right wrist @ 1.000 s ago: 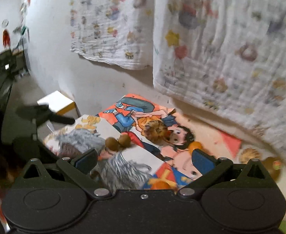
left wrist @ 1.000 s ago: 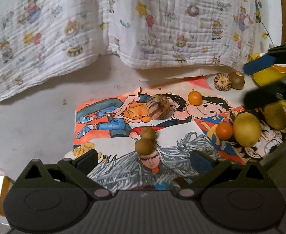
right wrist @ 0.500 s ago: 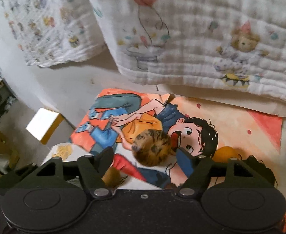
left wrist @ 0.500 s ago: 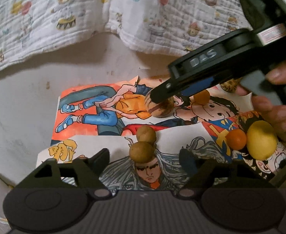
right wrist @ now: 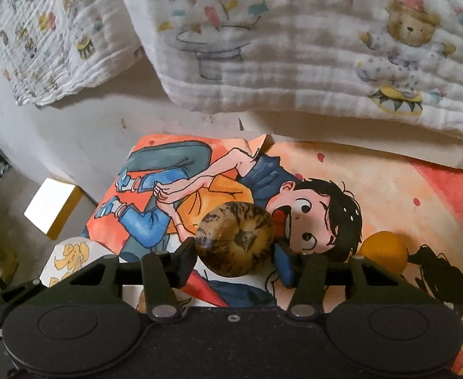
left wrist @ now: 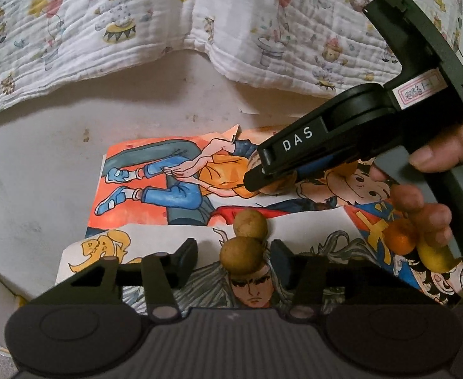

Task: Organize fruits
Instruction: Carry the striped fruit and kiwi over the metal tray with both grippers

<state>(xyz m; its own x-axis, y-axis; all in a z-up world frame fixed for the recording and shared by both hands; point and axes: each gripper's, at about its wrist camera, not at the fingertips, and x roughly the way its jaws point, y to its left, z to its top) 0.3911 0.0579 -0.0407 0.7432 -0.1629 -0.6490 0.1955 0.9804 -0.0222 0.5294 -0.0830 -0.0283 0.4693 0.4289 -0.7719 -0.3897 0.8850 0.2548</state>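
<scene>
Left wrist view: the left gripper (left wrist: 234, 260) brackets the nearer small brown fruit (left wrist: 242, 255), jaws just narrowed, the right pad close against it, a gap on the left. A second brown fruit (left wrist: 250, 225) touches it just beyond the fingertips. Right of the fingers, an orange fruit (left wrist: 400, 237) and a yellow fruit (left wrist: 433, 257) sit under the person's hand (left wrist: 427, 189). On the right wrist view, the right gripper (right wrist: 235, 254), jaws just drawn in, pinches the striped round fruit (right wrist: 235, 240) on both flanks; another orange fruit (right wrist: 383, 249) lies right of the fingers. Best practice, likely: lift straight off the cartoon poster (right wrist: 373, 189), squeezing gently across the widest girth. The striped fruit is near-round, its dark stem scar facing the camera, so no clear long axis shows.
</scene>
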